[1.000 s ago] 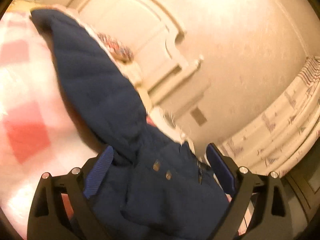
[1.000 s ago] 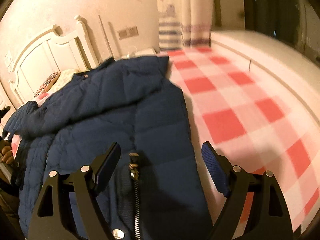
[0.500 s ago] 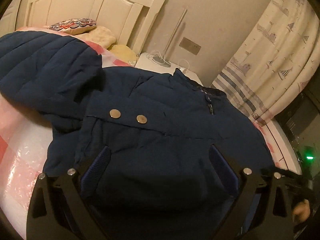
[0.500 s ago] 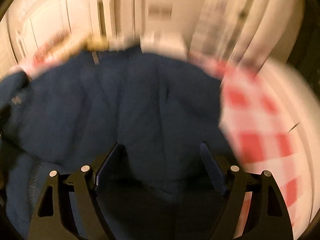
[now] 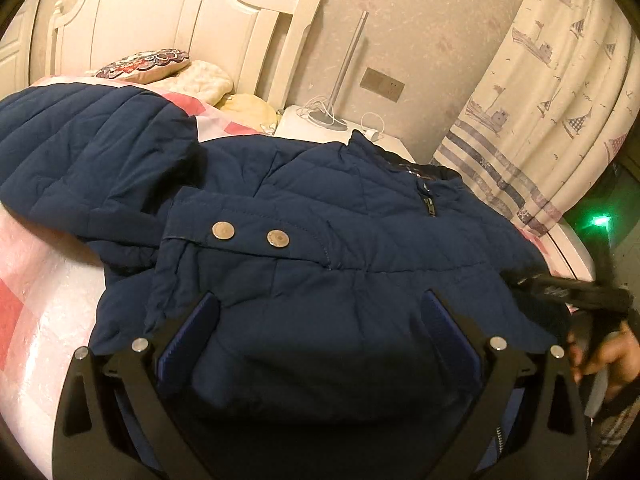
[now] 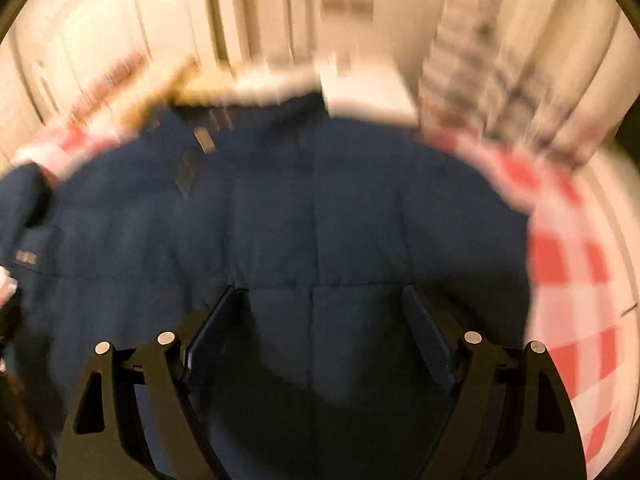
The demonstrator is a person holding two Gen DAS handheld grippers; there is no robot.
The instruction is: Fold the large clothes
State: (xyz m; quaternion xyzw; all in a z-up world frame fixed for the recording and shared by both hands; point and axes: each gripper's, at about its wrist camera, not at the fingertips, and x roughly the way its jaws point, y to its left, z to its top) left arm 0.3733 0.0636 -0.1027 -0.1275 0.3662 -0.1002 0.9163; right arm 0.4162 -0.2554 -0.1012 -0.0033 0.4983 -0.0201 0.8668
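Observation:
A navy quilted jacket (image 5: 320, 200) lies on the bed, its cuff flap with two metal snaps (image 5: 223, 231) across the body and a sleeve (image 5: 88, 152) bunched at the left. My left gripper (image 5: 319, 300) hovers just over the jacket's near part, open, its pads clear of the cloth. The right wrist view is blurred by motion. There the jacket (image 6: 320, 208) fills the middle and my right gripper (image 6: 322, 292) stands open above it. A hand (image 5: 608, 352) with that gripper's black frame shows at the right edge of the left wrist view.
The pink-and-red checked bed cover (image 5: 40, 300) spreads left of the jacket and to its right (image 6: 572, 280). Behind stand a white headboard (image 5: 160, 20), a patterned pillow (image 5: 144, 64), a white nightstand (image 5: 320, 128) with a lamp pole (image 5: 348, 60), and a printed curtain (image 5: 540, 100).
The left gripper swung from the raised sleeve to over the jacket, where the sleeve and its snap cuff now lie. The right gripper moved from the zipper edge across the jacket's body.

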